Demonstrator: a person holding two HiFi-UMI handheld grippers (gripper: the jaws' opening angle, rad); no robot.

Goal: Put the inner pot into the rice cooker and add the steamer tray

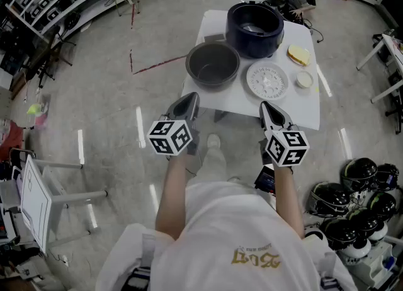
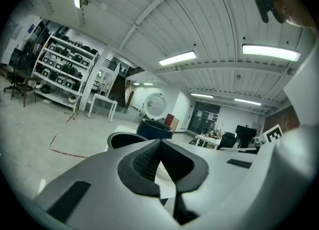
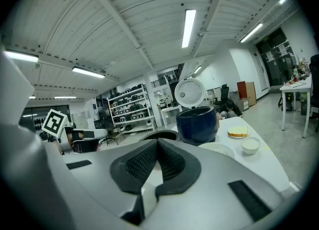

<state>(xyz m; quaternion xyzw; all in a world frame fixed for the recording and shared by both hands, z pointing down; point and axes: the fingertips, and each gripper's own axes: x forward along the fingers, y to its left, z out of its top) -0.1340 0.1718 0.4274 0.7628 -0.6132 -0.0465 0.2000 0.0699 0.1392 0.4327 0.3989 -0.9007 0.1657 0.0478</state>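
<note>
White counter [image 1: 296, 107] holds the dark blue rice cooker [image 1: 255, 30], the grey pot [image 1: 213, 65] beside it, and the round white tray [image 1: 267, 80]. Your left hand-held gripper [image 1: 189, 101] and right hand-held gripper [image 1: 269, 108] are closed, holding nothing.

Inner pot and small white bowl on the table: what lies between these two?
The steamer tray, white and round, lies flat on the table between the inner pot and the small bowl. The head view shows this most clearly.
</note>
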